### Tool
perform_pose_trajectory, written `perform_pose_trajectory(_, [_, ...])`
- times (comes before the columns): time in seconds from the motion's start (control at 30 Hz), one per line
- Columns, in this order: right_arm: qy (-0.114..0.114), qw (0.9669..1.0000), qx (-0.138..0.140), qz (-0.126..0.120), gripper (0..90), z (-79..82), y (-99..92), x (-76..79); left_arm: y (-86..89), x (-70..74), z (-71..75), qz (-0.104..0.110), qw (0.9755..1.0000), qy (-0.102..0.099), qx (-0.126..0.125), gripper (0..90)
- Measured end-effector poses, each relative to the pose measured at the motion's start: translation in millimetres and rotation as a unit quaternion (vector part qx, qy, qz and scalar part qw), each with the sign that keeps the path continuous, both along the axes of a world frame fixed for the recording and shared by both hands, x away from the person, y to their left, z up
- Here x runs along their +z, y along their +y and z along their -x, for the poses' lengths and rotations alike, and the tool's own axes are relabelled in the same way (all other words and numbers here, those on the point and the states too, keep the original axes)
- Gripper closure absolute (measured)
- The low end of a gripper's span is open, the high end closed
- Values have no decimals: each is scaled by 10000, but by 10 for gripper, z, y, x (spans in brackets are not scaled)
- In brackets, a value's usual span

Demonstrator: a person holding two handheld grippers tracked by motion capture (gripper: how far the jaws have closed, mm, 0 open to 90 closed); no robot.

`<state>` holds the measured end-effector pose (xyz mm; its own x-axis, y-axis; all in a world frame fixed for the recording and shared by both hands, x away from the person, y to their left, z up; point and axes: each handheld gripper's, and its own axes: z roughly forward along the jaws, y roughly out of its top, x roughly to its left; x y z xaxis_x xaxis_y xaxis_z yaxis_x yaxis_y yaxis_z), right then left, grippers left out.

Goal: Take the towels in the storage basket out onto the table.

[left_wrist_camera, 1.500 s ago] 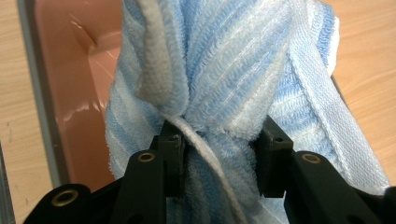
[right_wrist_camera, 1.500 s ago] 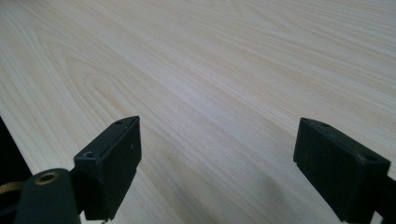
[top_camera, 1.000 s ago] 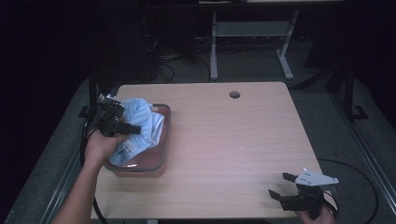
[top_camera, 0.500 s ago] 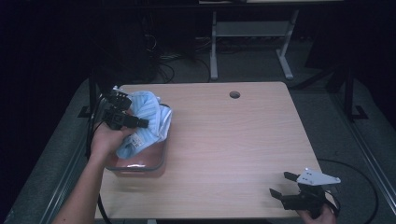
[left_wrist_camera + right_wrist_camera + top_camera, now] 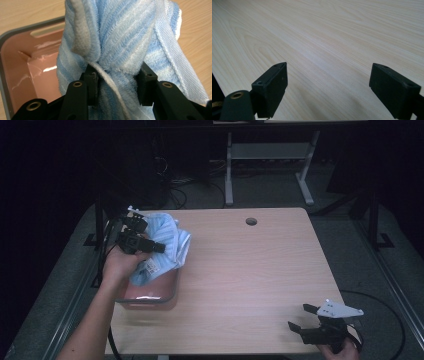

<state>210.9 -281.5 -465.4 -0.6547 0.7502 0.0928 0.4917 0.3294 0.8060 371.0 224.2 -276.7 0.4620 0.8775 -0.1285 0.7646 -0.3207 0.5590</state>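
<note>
Left claw (image 5: 134, 236) is clamped on a bunched fold of the blue towel (image 5: 167, 245). Since a second ago it has lifted the towel up and farther back, so most of it now hangs over the pink bin (image 5: 165, 292) at the bench's left edge (image 5: 260, 270). Judged: removal nearly done. Right claw (image 5: 310, 325) rests open, empty, near right.

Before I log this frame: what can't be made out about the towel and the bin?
- Bin interior: high view, far part hidden by the blue striped towel.
- Towel label: high view, print too small.
- Towel's lower end: left gripper view, cut off behind the left gripper.
</note>
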Motion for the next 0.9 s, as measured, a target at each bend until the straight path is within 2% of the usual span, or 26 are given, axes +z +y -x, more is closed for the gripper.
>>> perform_pose_trajectory(0.57, [39,10000,17,0,145,0,23,-6,-289,132,-46,4,9996,-67,-282,606])
perform_pose_trajectory(0.9, [9,10000,6,-24,145,2,11,2,-543,165,-95,-66,9987,-84,-499,604])
